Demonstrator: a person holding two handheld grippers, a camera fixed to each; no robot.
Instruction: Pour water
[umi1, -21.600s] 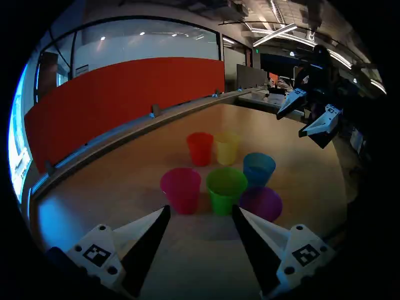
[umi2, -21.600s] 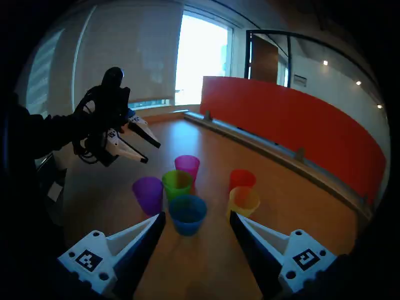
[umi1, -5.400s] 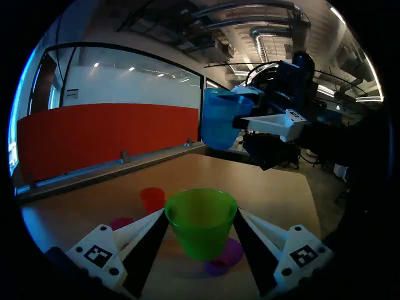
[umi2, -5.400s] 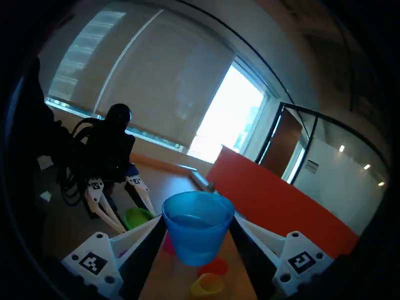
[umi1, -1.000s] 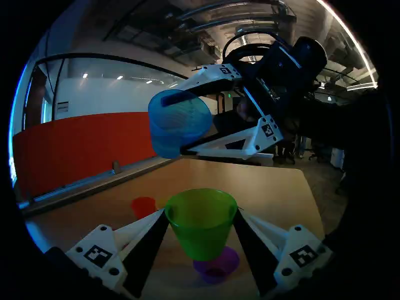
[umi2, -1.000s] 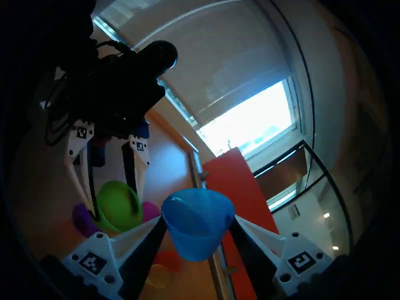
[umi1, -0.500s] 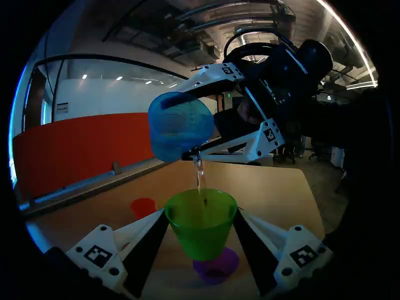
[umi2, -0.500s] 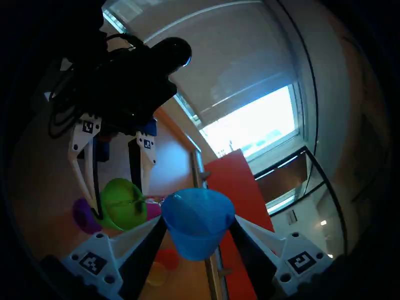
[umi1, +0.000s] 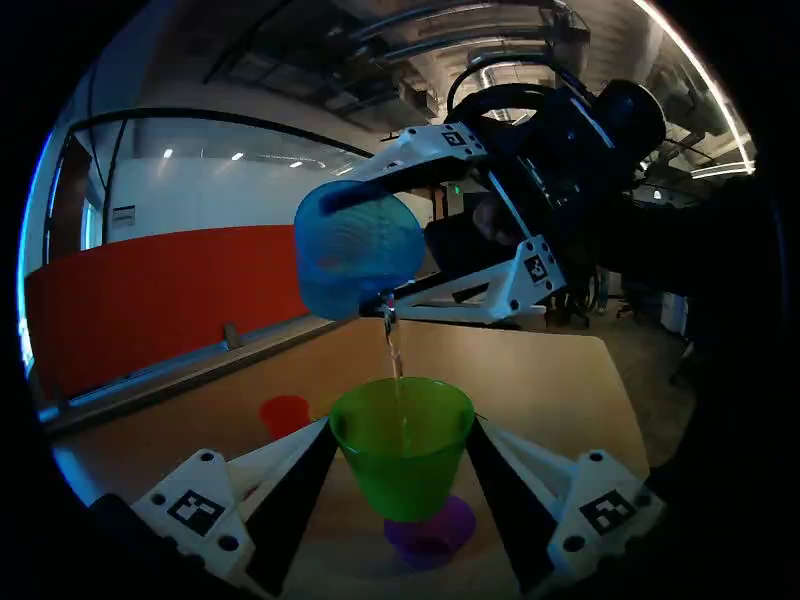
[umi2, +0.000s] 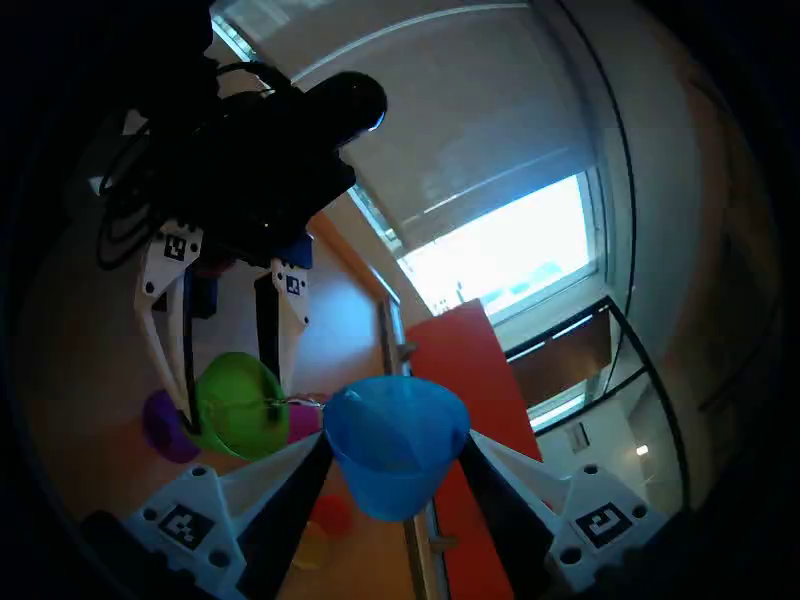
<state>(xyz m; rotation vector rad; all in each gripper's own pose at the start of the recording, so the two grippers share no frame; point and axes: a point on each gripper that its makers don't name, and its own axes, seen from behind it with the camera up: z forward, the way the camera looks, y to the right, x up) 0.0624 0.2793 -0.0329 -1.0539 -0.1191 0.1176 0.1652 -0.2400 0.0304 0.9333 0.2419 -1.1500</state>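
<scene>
Over the wooden table (umi1: 560, 370), your right gripper (umi2: 395, 440) clamps the blue cup (umi2: 397, 465), pouring water (umi1: 393, 350) into the green cup (umi1: 402, 465) your left gripper (umi1: 400, 425) grasps; next, tip it upright.

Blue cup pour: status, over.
Right gripper shut on blue cup, tipped. Left gripper shut on green cup. Water stream falling into green cup. Purple cup below, clear of stream.
</scene>
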